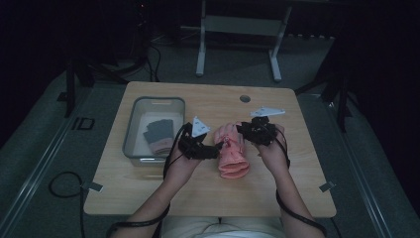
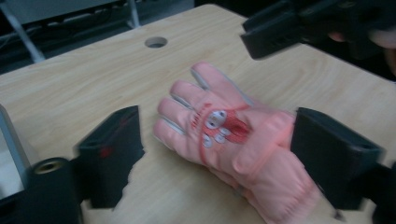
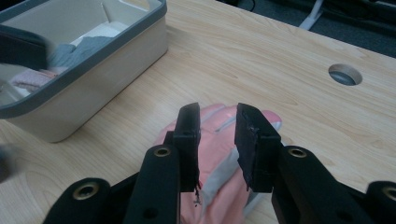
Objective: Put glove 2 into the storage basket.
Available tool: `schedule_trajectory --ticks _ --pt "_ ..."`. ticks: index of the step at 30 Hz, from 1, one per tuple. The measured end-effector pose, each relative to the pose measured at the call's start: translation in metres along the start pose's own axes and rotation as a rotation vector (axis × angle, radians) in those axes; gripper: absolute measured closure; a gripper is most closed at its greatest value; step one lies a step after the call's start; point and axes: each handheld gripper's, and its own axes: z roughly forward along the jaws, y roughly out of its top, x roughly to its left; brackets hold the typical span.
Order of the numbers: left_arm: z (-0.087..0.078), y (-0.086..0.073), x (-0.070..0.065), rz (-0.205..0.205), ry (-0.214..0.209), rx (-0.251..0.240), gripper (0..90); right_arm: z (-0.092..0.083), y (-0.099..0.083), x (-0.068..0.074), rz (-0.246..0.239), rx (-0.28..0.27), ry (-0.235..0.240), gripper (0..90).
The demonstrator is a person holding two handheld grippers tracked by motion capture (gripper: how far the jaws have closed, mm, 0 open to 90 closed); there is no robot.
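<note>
A pink glove [image 1: 233, 154] with a small printed figure lies palm down on the wooden table [image 1: 277, 188], fingers pointing away from me. My left gripper [image 1: 217, 147] is at its left side. In the left gripper view the glove [image 2: 224, 130] lies between the wide-apart jaws of that gripper [image 2: 219, 154]; the right jaw rests against the thumb side and the left jaw stands clear. My right gripper [image 1: 243, 130] hovers by the glove's fingertips. In its own view this gripper [image 3: 218, 137] has a narrow gap between its jaws, with the glove [image 3: 215, 114] below and nothing gripped.
A grey bin [image 1: 130, 134] stands at the table's left and holds a grey and pink glove [image 1: 158, 134]; the bin [image 3: 107, 56] also appears in the right gripper view. A cable hole [image 1: 245, 98] sits near the far edge. A metal frame stands on the floor beyond.
</note>
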Motion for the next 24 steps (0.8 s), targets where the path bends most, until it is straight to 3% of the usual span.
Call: schedule_trajectory --ticks 4,7,9,11,14,16,17,18,19,21,24 --pt "0.022 0.004 0.006 -0.053 -0.012 0.064 22.3 0.007 -0.001 0.007 -0.013 0.021 -0.006 72.1" --pt "0.036 0.001 0.012 -0.109 -0.020 0.107 22.3 0.016 -0.009 0.012 -0.015 0.052 -0.010 69.3" --pt "0.040 -0.001 0.014 -0.116 -0.016 0.121 22.3 0.024 -0.015 0.012 -0.012 0.081 -0.014 63.6" --pt "0.052 -0.008 0.017 -0.154 -0.036 0.156 22.2 0.030 -0.023 0.009 -0.017 0.118 -0.045 59.7" --pt "0.062 -0.015 0.019 -0.193 -0.085 0.184 20.2 0.034 -0.036 -0.001 -0.003 0.175 -0.045 52.1" --pt "0.066 -0.017 0.019 -0.211 -0.091 0.198 20.0 0.039 -0.048 -0.012 0.018 0.219 -0.045 46.8" --pt "0.071 -0.021 0.019 -0.228 -0.109 0.221 20.0 0.039 -0.048 -0.012 0.018 0.219 -0.045 46.8" --pt "0.079 -0.027 0.020 -0.278 -0.136 0.236 20.0 0.042 -0.057 -0.025 0.082 0.229 0.013 43.9" --pt "0.079 -0.027 0.020 -0.278 -0.136 0.236 20.1 0.042 -0.057 -0.025 0.082 0.229 0.013 43.9" --pt "0.090 -0.033 0.027 -0.367 -0.188 0.249 22.1 0.047 -0.063 -0.035 0.128 0.251 0.077 42.3" --pt "0.097 -0.036 0.030 -0.402 -0.221 0.259 24.3 0.052 -0.065 -0.041 0.167 0.266 0.122 42.5"
